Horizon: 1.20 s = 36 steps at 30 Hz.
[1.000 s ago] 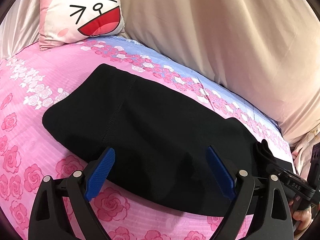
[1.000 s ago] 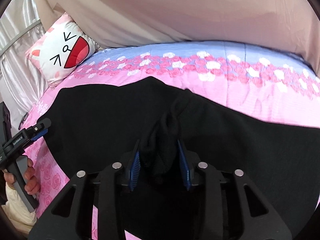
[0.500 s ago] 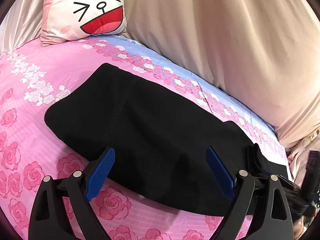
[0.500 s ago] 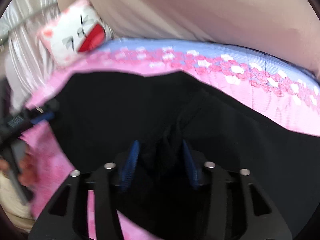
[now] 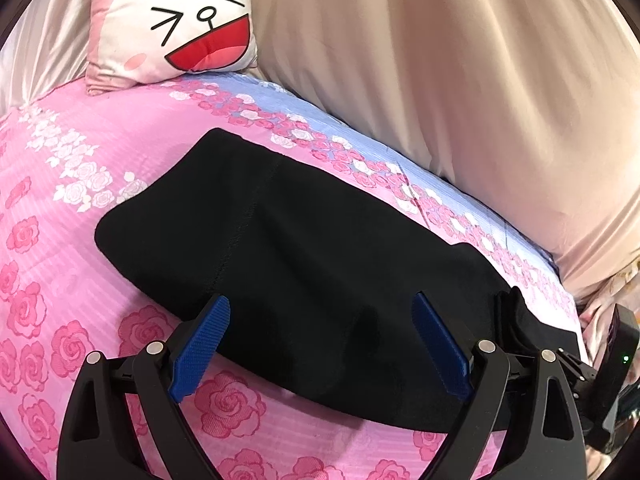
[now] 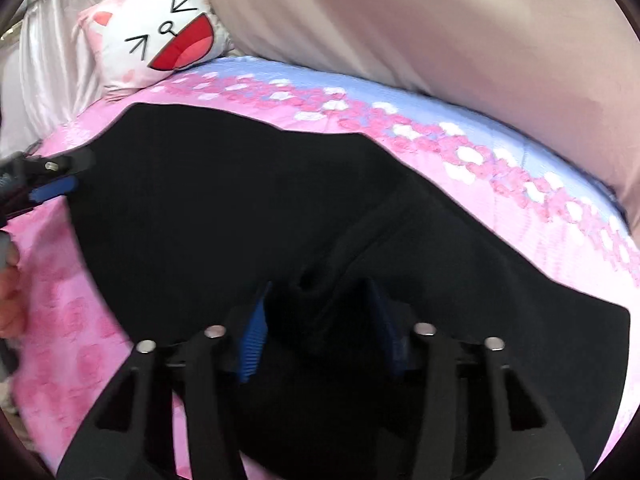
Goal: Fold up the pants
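Black pants (image 5: 320, 264) lie spread along the pink rose-print bed sheet (image 5: 72, 200); they also fill the middle of the right wrist view (image 6: 248, 208). My left gripper (image 5: 320, 340) is open and empty, hovering over the near edge of the pants. My right gripper (image 6: 318, 320) is shut on a bunched fold of the pants, with cloth filling the gap between its blue pads (image 6: 252, 336). The left gripper shows at the left edge of the right wrist view (image 6: 52, 184); the right gripper's body shows at the lower right of the left wrist view (image 5: 600, 376).
A cartoon-face cushion (image 5: 180, 24) leans at the head of the bed. A beige quilt (image 5: 460, 80) is heaped along the far side. A pale satin curtain (image 6: 44, 64) hangs behind the cushion.
The right gripper has swung with its hold on the pants, and its jaws stand a little wider on the cloth. The left gripper has drifted slightly and stays open.
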Each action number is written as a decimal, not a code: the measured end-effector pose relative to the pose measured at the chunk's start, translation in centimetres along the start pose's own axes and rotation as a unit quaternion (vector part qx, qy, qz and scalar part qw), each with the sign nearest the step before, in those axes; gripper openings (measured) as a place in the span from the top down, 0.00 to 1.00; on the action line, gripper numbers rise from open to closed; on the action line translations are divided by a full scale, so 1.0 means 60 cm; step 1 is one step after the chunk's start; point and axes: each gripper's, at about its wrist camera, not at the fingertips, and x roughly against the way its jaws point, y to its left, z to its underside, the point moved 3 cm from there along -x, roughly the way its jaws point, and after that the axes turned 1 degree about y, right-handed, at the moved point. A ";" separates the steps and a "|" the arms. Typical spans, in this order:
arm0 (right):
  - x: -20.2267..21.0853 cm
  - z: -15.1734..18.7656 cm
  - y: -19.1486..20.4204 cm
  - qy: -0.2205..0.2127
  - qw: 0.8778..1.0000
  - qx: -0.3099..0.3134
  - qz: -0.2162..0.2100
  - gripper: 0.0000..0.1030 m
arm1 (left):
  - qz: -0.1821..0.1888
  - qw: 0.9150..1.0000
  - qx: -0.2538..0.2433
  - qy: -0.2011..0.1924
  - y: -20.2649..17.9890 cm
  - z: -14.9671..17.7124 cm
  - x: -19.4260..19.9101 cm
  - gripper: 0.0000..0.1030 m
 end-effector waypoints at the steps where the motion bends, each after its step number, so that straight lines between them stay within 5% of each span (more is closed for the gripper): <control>1: 0.006 -0.007 -0.005 -0.002 1.000 -0.016 -0.012 0.83 | 0.001 1.000 0.002 0.001 0.001 0.000 -0.001 0.12; 4: 0.032 -0.035 0.006 -0.026 0.999 -0.025 -0.016 0.85 | -0.001 1.000 -0.002 0.000 -0.001 0.000 -0.002 0.12; 7: 0.005 -0.032 0.046 -0.002 0.999 0.002 -0.046 0.85 | -0.003 1.000 -0.009 0.001 -0.004 0.000 -0.003 0.12; 9: -0.014 -0.019 0.069 -0.009 0.999 0.035 -0.025 0.78 | -0.002 1.000 -0.007 0.001 -0.003 0.000 -0.003 0.12; 12: 0.010 -0.018 0.079 -0.019 0.998 0.025 -0.049 0.51 | 0.001 1.000 0.000 0.003 0.001 0.000 -0.002 0.12; 15: 0.090 -0.019 0.034 -0.073 0.994 -0.035 -0.069 0.50 | 0.005 1.000 0.004 0.002 0.003 0.000 -0.001 0.12; 18: 0.146 -0.001 -0.058 -0.100 0.990 -0.104 -0.005 0.51 | 0.001 1.000 0.000 0.002 0.001 0.000 -0.001 0.12; 19: 0.167 0.016 -0.113 -0.107 0.984 -0.136 0.052 0.51 | 0.000 1.000 -0.002 0.003 -0.001 0.000 -0.002 0.12; 22: 0.180 0.064 -0.228 -0.090 0.964 -0.214 0.132 0.49 | -0.001 1.000 -0.010 0.006 -0.007 0.001 -0.005 0.12; 26: 0.088 0.126 -0.305 0.021 0.959 -0.239 0.150 0.46 | 0.005 1.000 -0.011 0.004 -0.010 -0.001 0.001 0.12; 32: 0.174 0.092 -0.257 -0.107 0.955 -0.255 0.110 0.46 | -0.008 0.996 0.087 -0.018 0.087 -0.004 0.078 0.12; 36: 0.203 0.104 -0.244 -0.173 0.951 -0.248 0.072 0.40 | -0.013 0.977 0.215 -0.005 0.199 -0.001 0.094 0.13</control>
